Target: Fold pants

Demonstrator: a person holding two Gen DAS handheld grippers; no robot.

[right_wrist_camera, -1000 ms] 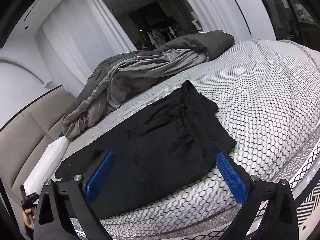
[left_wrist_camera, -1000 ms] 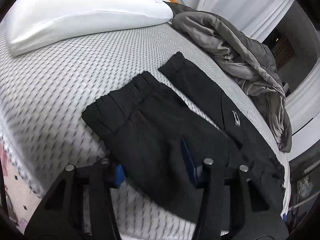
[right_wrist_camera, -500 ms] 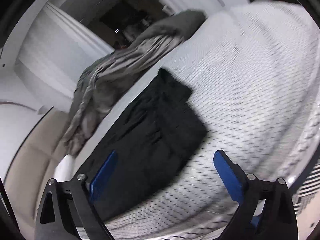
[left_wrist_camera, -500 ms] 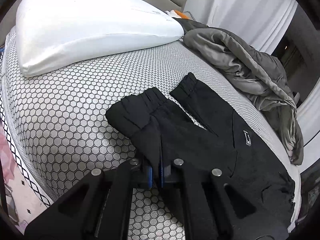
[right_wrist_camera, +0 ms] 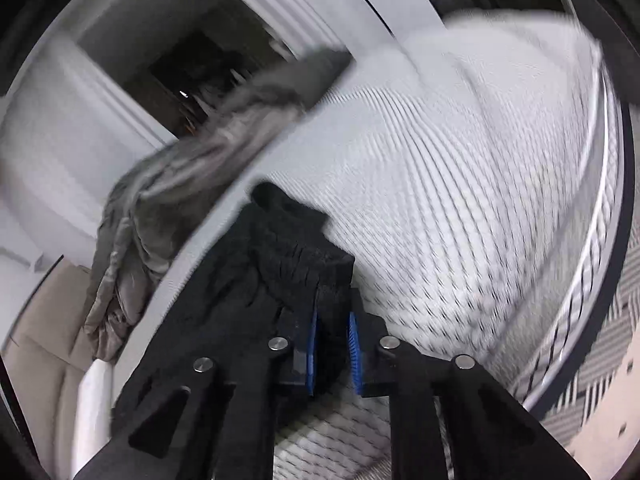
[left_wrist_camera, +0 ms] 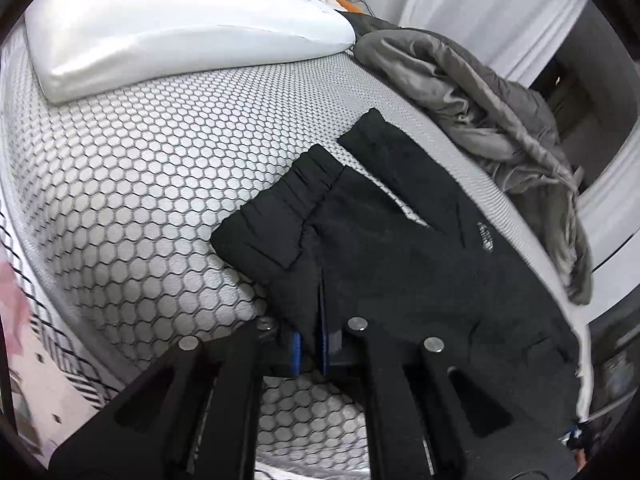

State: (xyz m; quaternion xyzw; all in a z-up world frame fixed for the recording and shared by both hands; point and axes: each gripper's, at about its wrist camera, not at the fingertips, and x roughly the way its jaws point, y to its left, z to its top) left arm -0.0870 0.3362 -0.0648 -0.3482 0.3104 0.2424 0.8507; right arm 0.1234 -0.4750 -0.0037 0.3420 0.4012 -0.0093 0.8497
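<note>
Black pants (left_wrist_camera: 400, 248) lie flat on the honeycomb-patterned mattress (left_wrist_camera: 152, 184), legs pointing toward the pillow, one cuff turned back. My left gripper (left_wrist_camera: 310, 344) is shut on the near edge of one pant leg. In the right wrist view, blurred by motion, my right gripper (right_wrist_camera: 332, 348) is shut on the near edge of the pants (right_wrist_camera: 296, 256) at the waistband end, with black fabric bunched between the blue pads (right_wrist_camera: 354, 354).
A white pillow (left_wrist_camera: 172, 28) lies at the head of the bed. A crumpled grey duvet (left_wrist_camera: 492, 120) lies along the far side beside the pants; it also shows in the right wrist view (right_wrist_camera: 192, 176). The mattress edge and patterned floor (right_wrist_camera: 592, 412) are close below my right gripper.
Both grippers went from open to shut on the near edge of the pants, the left first and the right in the last half second. The right wrist view is tilting.
</note>
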